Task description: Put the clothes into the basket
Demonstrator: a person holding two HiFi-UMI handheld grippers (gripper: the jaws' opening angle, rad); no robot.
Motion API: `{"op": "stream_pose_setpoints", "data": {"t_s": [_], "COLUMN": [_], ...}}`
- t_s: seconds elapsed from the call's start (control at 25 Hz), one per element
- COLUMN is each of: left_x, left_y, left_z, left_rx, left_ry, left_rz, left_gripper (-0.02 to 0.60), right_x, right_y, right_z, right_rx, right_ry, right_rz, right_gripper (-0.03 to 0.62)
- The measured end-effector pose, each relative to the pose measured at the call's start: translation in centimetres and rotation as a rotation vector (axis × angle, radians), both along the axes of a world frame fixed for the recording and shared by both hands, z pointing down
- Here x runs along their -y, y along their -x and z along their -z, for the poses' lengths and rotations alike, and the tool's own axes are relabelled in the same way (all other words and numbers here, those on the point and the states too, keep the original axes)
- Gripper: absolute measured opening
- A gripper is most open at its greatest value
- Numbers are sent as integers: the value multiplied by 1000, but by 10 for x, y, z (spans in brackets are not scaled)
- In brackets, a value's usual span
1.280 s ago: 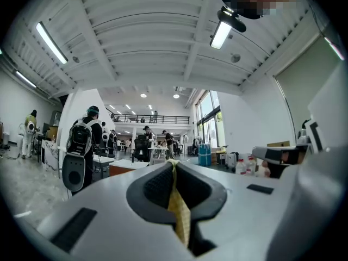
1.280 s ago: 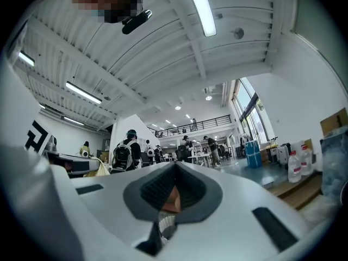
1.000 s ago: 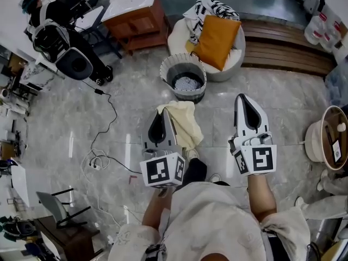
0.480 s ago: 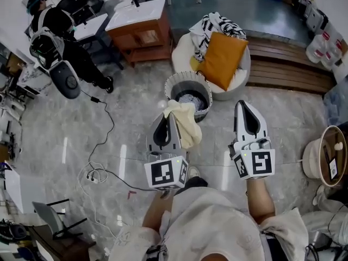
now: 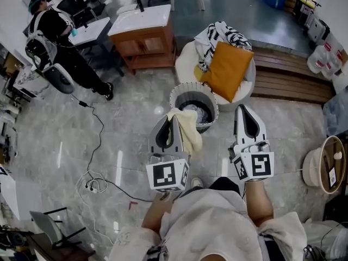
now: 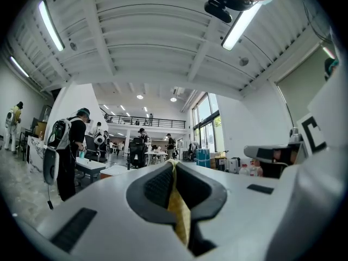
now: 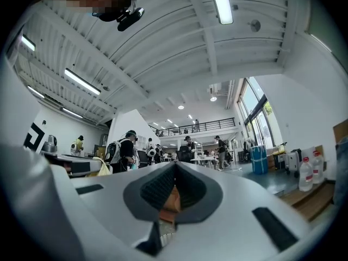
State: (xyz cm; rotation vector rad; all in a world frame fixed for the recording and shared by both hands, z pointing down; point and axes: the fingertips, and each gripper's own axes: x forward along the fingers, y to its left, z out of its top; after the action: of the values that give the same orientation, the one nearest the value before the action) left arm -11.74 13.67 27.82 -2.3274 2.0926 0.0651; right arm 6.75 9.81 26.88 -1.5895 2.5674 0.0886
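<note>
Now you had closed the distance. A second earlier the pale yellow cloth (image 5: 187, 130) hung well short of the grey basket (image 5: 178, 91); at this moment it overlapped the near rim, at the edge of the opening. Your left gripper (image 5: 173, 119) was clamped on the cloth's top edge, and the fabric trailed down between its jaws. Your right gripper (image 5: 243, 111) was level beside it, jaws together with nothing in them. I judged the carry nearly done: the cloth needed to go a little further forward before release, or it might have slid down outside the rim.
</note>
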Motion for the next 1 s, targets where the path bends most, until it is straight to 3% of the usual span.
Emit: {"op": "stream_pose_setpoints", "data": {"t_s": [0.48,1.0], "left_x": [62,196], "left_y": [23,-10], "left_z": [-15,-9], "left_rx": [-21,-18], "left_ry": [28,22], "left_rz": [16,57], "left_gripper": [11,11], "right_x": [66,210], "right_y": [18,-7], "right_z": [-12,-8], "right_rx": [-2,31], "right_ry": [19,11], "right_rz": [6,61], "right_gripper": [-12,-12]}}
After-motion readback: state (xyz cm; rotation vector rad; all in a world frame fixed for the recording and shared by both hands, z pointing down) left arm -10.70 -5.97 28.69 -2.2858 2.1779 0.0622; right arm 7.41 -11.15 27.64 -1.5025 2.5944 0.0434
